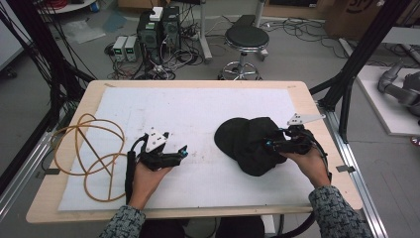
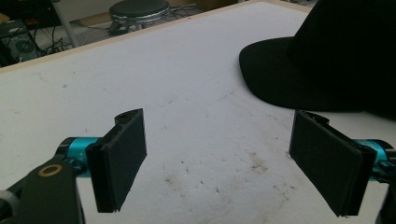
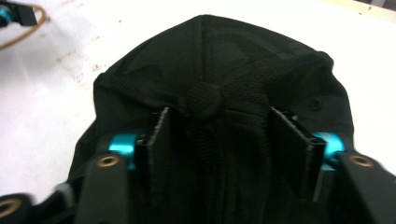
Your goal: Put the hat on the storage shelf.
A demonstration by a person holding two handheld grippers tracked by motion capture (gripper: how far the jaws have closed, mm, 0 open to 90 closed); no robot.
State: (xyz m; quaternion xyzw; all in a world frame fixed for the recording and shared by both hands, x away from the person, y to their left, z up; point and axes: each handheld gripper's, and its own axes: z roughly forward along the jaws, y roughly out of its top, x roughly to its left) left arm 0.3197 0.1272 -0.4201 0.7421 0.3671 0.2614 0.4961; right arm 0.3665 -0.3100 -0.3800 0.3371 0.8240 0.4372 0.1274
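The right hand-held gripper point(image 1: 270, 145) is set over the crown of a black cap point(image 1: 245, 141), its jaws half closed on either side of the top button point(image 3: 204, 100); the cloth is gathered between the pads, though a firm pinch cannot be confirmed. The cap lies at the right of the surface, directly ahead of this gripper, with its brim point(image 2: 275, 77) pointed away toward the left hand. The left hand-held gripper point(image 1: 184, 151) is held released, nothing between its pads, aimed at the brim but well apart from it. A white mat point(image 1: 198, 114) covers the wooden surface point(image 1: 307, 94). An orange cord point(image 1: 89, 156) is looped at the left edge. A stool point(image 1: 246, 37) and electronics stand on the floor beyond.
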